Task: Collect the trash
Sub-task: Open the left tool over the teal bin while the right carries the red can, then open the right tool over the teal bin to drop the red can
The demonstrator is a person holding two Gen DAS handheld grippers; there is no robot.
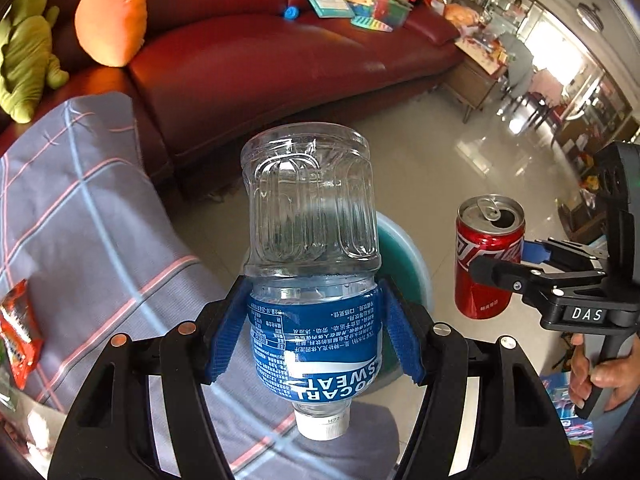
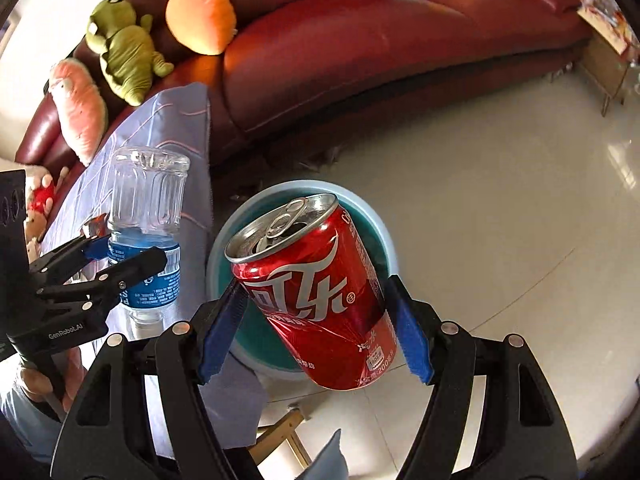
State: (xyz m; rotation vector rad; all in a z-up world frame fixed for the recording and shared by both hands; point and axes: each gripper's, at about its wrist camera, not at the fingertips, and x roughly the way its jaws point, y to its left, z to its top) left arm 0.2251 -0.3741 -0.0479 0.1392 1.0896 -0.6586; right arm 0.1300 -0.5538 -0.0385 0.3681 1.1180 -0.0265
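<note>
Above the pale tiled floor (image 2: 500, 184), both claws are loaded and hang over a round teal bin (image 2: 380, 232). The left claw (image 1: 314, 328) is clenched on a clear plastic bottle (image 1: 312, 216), its blue pads pressing the blue label on either side; the bottle is upside down, its white cap (image 1: 323, 422) pointing toward the camera and its ribbed base away. In the left wrist view the bin's rim (image 1: 404, 248) peeks out from behind the bottle. The right claw (image 2: 320, 328) is clenched on a red soda can (image 2: 316, 292), blue pads gripping its left and right walls; the can leans, its opened top with the pull tab (image 2: 286, 216) tilted up and to the left. In the right wrist view the can sits directly in front of the bin's opening. Seen from the left wrist, the can (image 1: 488, 256) is upright and well to the right of the bottle, held by the right claw (image 1: 516, 260), and a hand (image 1: 600, 376) wraps that tool's handle. Seen from the right wrist, the bottle (image 2: 148, 216) and left claw (image 2: 116, 260) are to the left of the can, in front of a counter covered with a grey checked cloth (image 1: 80, 216). A red snack wrapper (image 1: 18, 336) lies on that cloth at the left. Behind it all runs a dark red leather sofa (image 2: 380, 32) with an orange carrot plush (image 2: 200, 16) and a green frog plush (image 2: 124, 52) on it.
</note>
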